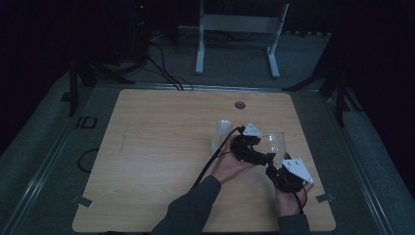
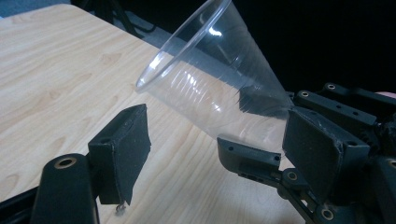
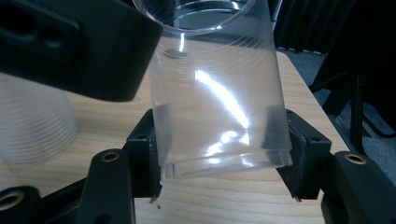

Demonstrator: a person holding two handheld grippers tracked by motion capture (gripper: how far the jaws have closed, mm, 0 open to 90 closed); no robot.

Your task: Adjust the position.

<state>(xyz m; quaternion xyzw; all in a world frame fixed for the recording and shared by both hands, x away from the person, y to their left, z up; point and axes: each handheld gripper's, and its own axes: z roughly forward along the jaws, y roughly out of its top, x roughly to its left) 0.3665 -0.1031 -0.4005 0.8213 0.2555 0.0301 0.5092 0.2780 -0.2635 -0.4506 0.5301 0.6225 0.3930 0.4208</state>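
Right now my right gripper (image 1: 272,157) sits nearest me, at about four o'clock on the table (image 1: 147,161), and it is clenched on the base of a clear plastic cup (image 3: 219,107). In the right gripper view both black pads press the cup's bottom edge from either side, and the cup rises tilted away from me, clear of the wood. Just beyond, toward eleven o'clock from that hand, my left gripper (image 1: 244,142) hovers beside the same cup. Its jaws stand released: in the left gripper view they are apart, with the cup's mouth above and past them and no pad touching the plastic. That cup (image 2: 210,79) lies slanted there, its narrow end caught in the other gripper. Farther out, around one o'clock from the table's middle, a stack of clear cups (image 1: 222,133) stands on the wood, near my left gripper.
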